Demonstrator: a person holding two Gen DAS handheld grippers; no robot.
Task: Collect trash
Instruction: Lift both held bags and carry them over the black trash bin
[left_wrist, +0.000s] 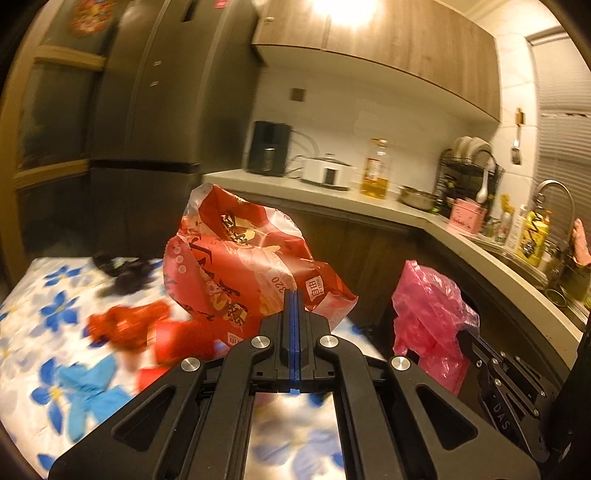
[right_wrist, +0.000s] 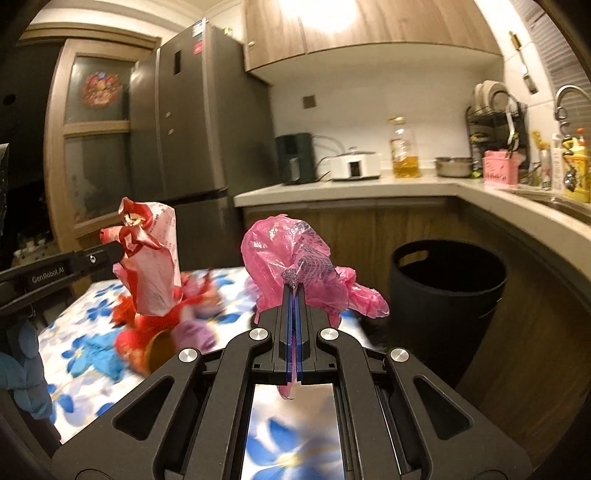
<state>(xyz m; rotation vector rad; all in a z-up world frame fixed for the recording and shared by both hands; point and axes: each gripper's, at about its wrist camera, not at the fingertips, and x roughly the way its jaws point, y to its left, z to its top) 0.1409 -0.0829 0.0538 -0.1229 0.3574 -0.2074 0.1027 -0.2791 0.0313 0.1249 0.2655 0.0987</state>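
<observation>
table litter (left_wrist: 125, 328) blurred | bin (right_wrist: 448, 291) rim partly hidden

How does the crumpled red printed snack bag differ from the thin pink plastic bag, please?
The crumpled red printed snack bag is stiff and opaque with printed text; the thin pink plastic bag is limp, translucent, mostly plain. The red bag is pinched in the left tool, the pink in the right tool. Both are held above the floral-cloth table.

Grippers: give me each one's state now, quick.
Left gripper: shut on the red printed snack bag.
Right gripper: shut on the pink plastic bag.
</observation>
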